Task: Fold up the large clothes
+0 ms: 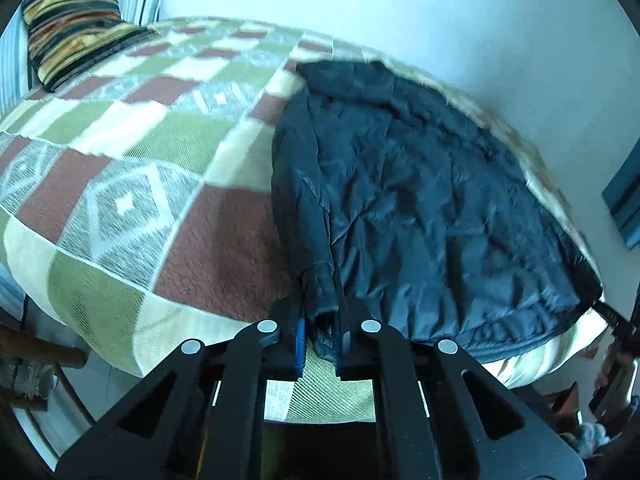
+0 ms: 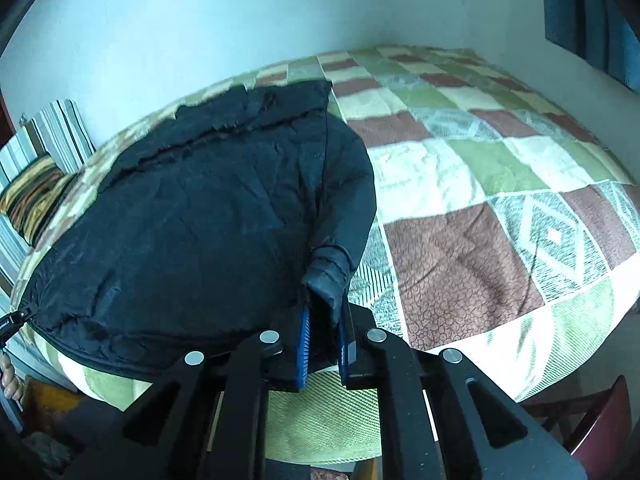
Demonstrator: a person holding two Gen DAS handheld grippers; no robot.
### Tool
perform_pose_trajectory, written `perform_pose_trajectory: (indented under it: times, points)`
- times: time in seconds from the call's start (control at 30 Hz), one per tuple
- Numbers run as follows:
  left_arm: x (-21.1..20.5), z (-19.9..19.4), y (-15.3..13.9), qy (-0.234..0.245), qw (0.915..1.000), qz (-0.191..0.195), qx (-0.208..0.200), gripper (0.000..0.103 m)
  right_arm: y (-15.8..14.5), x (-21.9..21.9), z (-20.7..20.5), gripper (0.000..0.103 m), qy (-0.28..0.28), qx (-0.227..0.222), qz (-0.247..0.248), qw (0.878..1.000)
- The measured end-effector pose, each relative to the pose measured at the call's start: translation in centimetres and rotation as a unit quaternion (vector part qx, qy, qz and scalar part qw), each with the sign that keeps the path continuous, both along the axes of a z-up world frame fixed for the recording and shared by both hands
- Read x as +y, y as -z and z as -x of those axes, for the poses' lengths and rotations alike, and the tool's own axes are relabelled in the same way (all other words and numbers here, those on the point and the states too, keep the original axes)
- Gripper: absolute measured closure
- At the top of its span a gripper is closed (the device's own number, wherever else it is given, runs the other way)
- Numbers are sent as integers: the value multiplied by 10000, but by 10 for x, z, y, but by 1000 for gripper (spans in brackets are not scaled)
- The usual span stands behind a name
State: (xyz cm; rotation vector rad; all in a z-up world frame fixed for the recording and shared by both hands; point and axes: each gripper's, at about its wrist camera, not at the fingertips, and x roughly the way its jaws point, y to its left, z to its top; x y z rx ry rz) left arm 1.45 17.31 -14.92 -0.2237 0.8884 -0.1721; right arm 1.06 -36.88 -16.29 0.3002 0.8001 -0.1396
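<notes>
Black and puffy, the jacket (image 1: 420,200) lies spread flat on the bed (image 1: 120,152), along the edge nearest the cameras, its hem at the mattress edge and its collar toward the wall. Each gripper has a sleeve cuff pinched between its blue pads: the left gripper (image 1: 322,340) is closed on the cuff (image 1: 320,296) at the jacket's left side, and the right gripper (image 2: 324,344) is closed on the other cuff (image 2: 326,280) at the right side.

The shell looks like thin, slick nylon over soft padding — light for its size, limp, and likely to slide on itself and spring back from a fold. Cuffs are a fair hold: gathered and thicker than the body cloth, so the pads bite rather than slip. For the body folds, I would judge the hem corners and shoulder seams the better grips, since a pinch of bare shell mid-panel may pull out.

A striped cushion (image 1: 76,28) sits at the far corner, well apart from the jacket.
</notes>
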Motion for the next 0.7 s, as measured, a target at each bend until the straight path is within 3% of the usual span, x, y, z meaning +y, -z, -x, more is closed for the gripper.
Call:
perform_pose_trajectory:
  times: [0.3,0.5,0.7]
  points:
    - [18,-1,-66,-271,9961,555,-630,95,-52,-1,2,94,-108,-682,-367,9969]
    - [16,-61,-86,-369,9945,432,-876,95,-86,-13,-48,94,-246,-1087,-437,9928]
    - [11,-154,-102,-400,9938,482,-916,95,-106,-34,-137,94,-239,-1216,-645,9902]
